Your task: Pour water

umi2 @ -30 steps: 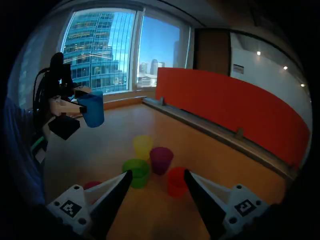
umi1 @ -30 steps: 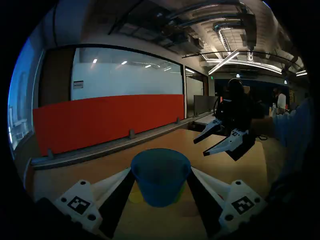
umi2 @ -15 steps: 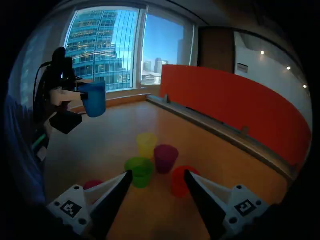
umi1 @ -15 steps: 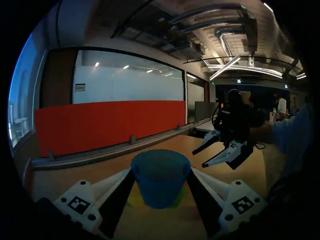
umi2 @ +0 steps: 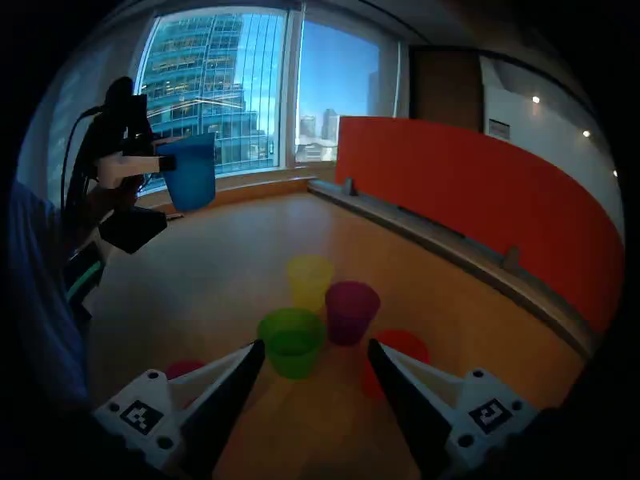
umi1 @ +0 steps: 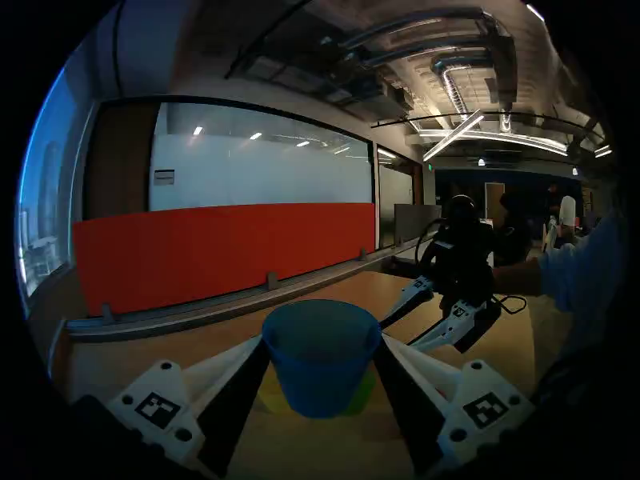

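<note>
Tabletop stretches open left of the right gripper's spread fingers, out to the window ledge; green cup sits just beyond their tips, yellow cup and purple cup farther on, red cup by the right finger. Left gripper pinches the blue cup upright between both fingers, held level above the wood.

Right gripper spread near green cup; left gripper clasps blue cup.

White gripper, checkered tags, blue sleeve
</note>
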`<state>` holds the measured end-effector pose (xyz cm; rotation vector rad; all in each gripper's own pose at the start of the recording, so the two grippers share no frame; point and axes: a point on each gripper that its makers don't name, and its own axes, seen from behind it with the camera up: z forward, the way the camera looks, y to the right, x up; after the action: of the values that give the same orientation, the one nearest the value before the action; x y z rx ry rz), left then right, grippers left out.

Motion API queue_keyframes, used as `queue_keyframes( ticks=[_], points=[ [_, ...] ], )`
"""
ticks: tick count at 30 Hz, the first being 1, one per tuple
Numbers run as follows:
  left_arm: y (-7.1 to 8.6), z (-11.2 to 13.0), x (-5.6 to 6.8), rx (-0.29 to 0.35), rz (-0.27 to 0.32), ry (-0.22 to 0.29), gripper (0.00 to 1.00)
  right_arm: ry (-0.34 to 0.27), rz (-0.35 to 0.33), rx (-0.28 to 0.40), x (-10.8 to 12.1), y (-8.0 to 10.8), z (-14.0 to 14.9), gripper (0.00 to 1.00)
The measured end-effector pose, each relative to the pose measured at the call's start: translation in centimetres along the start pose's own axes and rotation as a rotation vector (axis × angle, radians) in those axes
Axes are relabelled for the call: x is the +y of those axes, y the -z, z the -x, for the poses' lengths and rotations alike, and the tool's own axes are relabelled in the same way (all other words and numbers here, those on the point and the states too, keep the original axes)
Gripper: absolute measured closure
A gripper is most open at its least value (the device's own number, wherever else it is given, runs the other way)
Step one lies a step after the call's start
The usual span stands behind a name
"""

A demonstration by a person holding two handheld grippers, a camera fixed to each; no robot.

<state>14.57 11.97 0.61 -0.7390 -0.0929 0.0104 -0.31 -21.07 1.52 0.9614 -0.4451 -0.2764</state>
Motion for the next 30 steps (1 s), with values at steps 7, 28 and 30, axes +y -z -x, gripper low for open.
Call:
queue_keyframes(
  ticks=[7, 28, 30],
  points=[
    [0.3, -0.2, -0.3, 0.001, -0.008, 0.001, 0.13, 0.003, -0.025, -0.021, -0.4, -1.7, 1.0, 0.0],
    [0.9, 0.5, -1.0, -0.01, -0.022, 0.002, 0.13, 0.01, -0.087, -0.066, -2.1, -5.7, 2.6, 0.0],
    [1.0, 0.6, -1.1, -0.011, -0.023, 0.004, 0.13, 0.012, -0.09, -0.071, -2.3, -5.9, 2.7, 0.0]
  ],
)
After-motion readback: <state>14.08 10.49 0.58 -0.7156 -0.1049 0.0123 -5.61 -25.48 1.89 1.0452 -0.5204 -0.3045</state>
